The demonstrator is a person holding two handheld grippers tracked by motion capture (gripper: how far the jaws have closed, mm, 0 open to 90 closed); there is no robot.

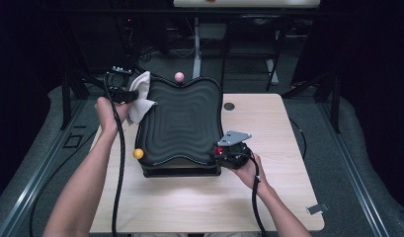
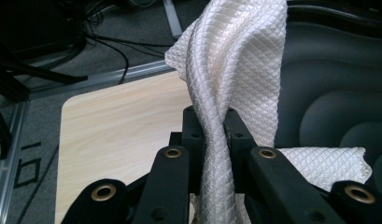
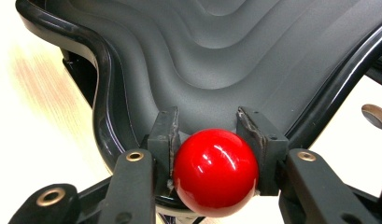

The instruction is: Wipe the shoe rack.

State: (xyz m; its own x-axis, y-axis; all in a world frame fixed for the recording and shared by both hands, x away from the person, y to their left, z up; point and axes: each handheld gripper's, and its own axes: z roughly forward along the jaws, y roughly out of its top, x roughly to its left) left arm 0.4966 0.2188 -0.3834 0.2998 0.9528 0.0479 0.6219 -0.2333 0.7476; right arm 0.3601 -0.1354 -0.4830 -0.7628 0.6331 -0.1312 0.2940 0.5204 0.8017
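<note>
A black wavy-ridged board lies on the wooden table, with round knobs at its corners. My left gripper is at the board's far left corner, shut on a white quilted cloth that drapes onto the board's edge. In the left gripper view the cloth rises bunched between the jaws of the gripper. My right gripper is at the board's near right corner, shut on a red ball knob. In the right gripper view the gripper clamps the knob from both sides.
A pink knob stands at the board's far edge and a yellow knob at its near left corner. A round grommet hole sits in the table right of the board. Dark frames and cables surround the table on the floor.
</note>
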